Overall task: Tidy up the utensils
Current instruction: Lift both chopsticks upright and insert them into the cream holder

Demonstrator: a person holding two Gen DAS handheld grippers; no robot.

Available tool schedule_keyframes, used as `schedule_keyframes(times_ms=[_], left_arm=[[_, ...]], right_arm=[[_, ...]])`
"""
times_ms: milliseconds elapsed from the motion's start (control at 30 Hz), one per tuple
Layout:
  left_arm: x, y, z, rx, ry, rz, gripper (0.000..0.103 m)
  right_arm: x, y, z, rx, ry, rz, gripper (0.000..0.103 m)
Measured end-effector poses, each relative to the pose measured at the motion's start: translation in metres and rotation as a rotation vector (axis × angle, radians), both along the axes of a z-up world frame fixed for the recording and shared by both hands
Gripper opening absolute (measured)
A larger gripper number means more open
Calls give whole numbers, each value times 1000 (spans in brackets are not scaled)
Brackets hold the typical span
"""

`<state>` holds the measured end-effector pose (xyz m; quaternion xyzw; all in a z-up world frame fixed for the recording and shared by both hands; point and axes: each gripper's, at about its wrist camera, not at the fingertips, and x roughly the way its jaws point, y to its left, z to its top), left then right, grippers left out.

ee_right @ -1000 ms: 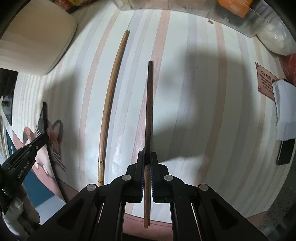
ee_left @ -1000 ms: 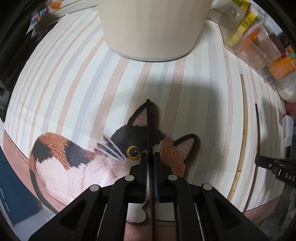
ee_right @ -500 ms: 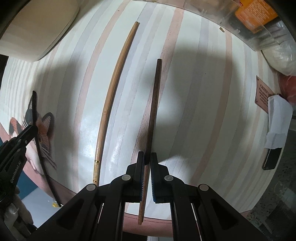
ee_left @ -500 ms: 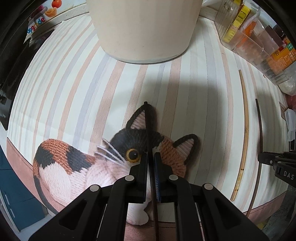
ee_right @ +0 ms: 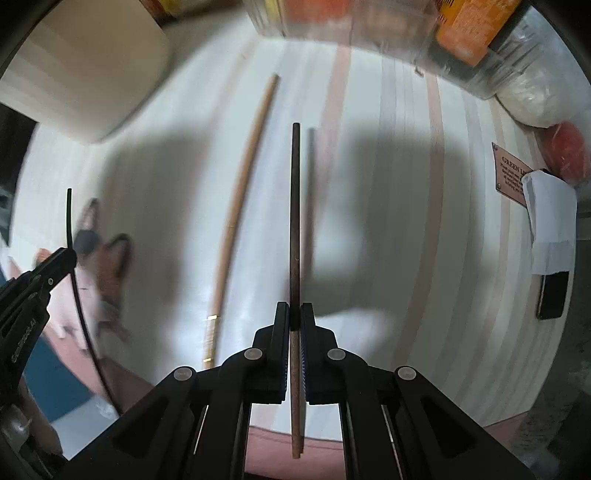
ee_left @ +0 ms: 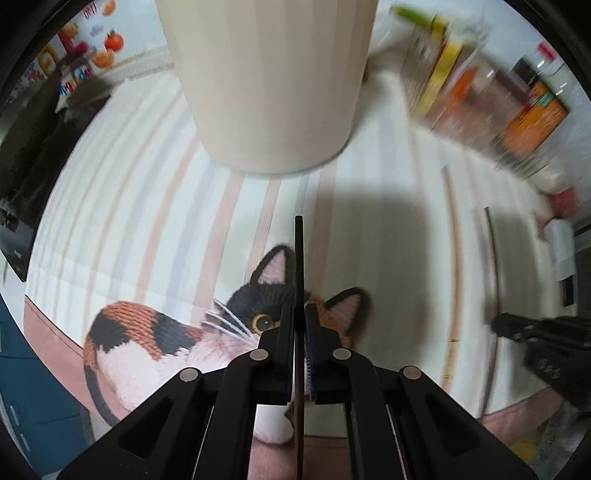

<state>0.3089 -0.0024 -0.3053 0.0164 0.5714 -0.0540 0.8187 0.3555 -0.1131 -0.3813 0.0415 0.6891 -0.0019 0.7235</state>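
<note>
Already both grippers carry a chopstick clear of the counter [ee_left: 122, 206], so the risks lie in the carry. On the left, the left gripper [ee_left: 300, 334] has its jaws pinched narrow on a black chopstick [ee_left: 299, 258], held near mid-length over the knitted cat mat [ee_left: 147, 332] at the counter's near edge. Its tip aims at the wall of the cream holder [ee_left: 269, 92] standing toward the far edge, not at the opening, which is out of view. Driven straight on, the tip would likely strike the wall and pivot in the jaws.

Between the two grippers, a tan chopstick [ee_right: 240, 206] lies on the striped cloth; a low sweep by either arm could knock it toward the near edge.

On the right, the right gripper [ee_right: 294, 325] has its jaws closed tight on a dark brown chopstick [ee_right: 295, 221], lifted enough to throw a shadow beside it. Held so far back, the long front could swing. Blurred jars [ee_right: 369, 33] crowd the far right corner, and a wide arc might clip them. Both sticks heading for one holder could also cross.
</note>
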Motion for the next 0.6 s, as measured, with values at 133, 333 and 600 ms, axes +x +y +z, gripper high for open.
schedule_keyframes(times_ms=[133, 333, 600], left_arm=[[-12, 6, 34, -30, -71, 1, 3], [-28, 19, 89, -70, -197, 11, 3], [-28, 29, 196, -152, -427, 8, 2]], right_arm=[[-14, 7, 27, 51, -90, -6, 6], [-22, -2, 80, 120, -250, -13, 6], [-3, -4, 190, 212, -537, -14, 5]])
